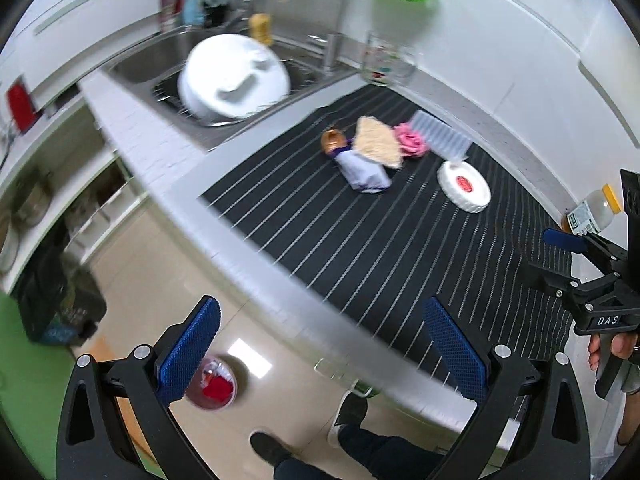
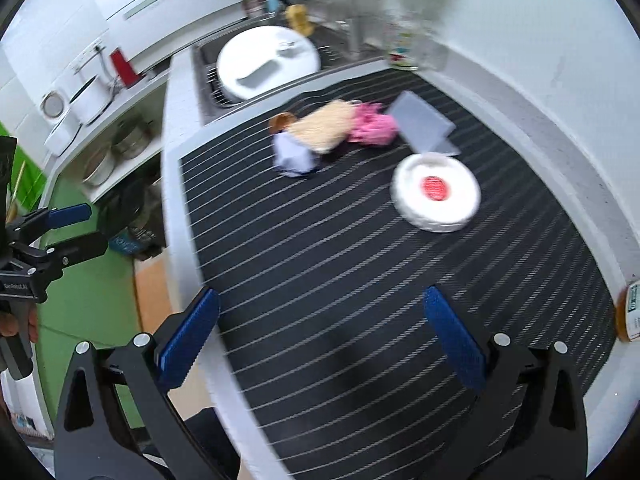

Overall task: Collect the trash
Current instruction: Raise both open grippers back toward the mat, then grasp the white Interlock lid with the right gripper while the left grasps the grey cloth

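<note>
My left claw point(image 1: 320, 344) hangs over the counter's front edge with its 2 blue pads point(image 1: 192, 348) spread wide and nothing between them. Below its left pad, down on the floor, sits a round container with red contents point(image 1: 214, 384); it is blurred, so I cannot tell more. Ahead and left of this claw a large white round lid point(image 1: 234, 76) lies in the steel sink point(image 1: 160, 60).

Straight ahead on the black cloth with thin white stripes point(image 1: 360, 240) lies the trash, well apart from both claws: a small brown piece point(image 1: 333, 141), a crumpled pale lilac wrapper point(image 1: 364, 170) touching it, a beige fibrous pad point(image 1: 378, 142) overlapping the wrapper, a pink crumpled scrap point(image 1: 410, 140) just beside the pad, and a clear ribbed plastic tray point(image 1: 440, 138) behind the scrap. Ahead and right rests a white round cap with a red label point(image 1: 464, 186).

My right claw point(image 2: 322, 340) is released too, pads point(image 2: 454, 340) apart above the striped cloth, the same cluster ahead of it. Far to its right stands a jar with a printed label point(image 2: 630, 316).
</note>
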